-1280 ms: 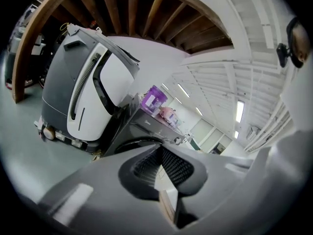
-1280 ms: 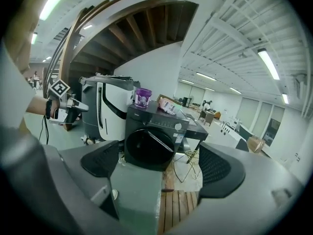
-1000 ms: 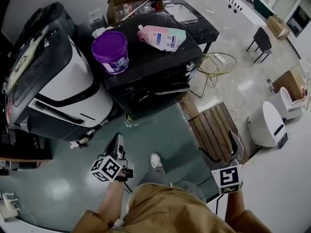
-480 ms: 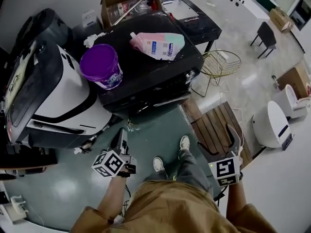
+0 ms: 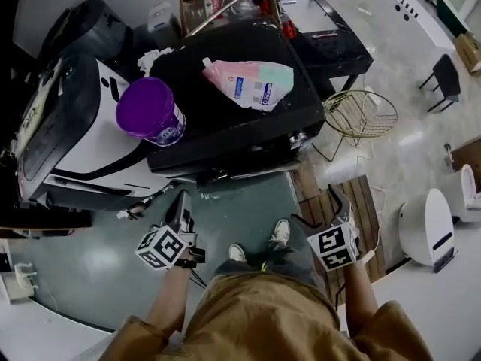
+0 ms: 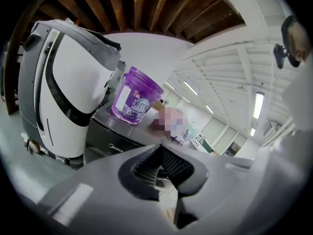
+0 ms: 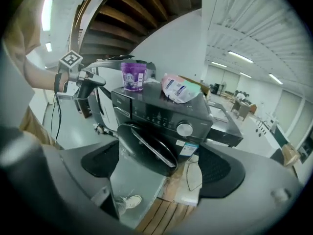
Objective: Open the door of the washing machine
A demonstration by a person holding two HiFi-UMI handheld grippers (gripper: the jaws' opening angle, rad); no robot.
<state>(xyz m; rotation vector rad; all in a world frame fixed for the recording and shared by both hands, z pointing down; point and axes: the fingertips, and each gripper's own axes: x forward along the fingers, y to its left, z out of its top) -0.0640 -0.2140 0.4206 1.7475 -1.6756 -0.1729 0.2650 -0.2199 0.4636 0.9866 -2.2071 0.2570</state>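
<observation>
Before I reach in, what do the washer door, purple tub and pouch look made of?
Washer door: dark glossy plastic or tinted glass, judging by its sheen; pale, metal-looking handle strip. Purple tub: probably rigid translucent plastic, with light showing through its wall. Pouch: soft printed plastic film, wrinkled and slumped.

The green floor (image 5: 225, 216) carries a black washing machine (image 5: 225, 130). A white-and-black machine (image 5: 90, 138) stands just beside it on the left. A wooden slatted board (image 5: 368, 201) lies flat on the floor to the right, near a wire basket (image 5: 361, 115). The washing machine's flat top carries an upright purple tub (image 5: 148, 111) and a pink-and-green pouch (image 5: 252, 83) lying flat, well apart.
</observation>
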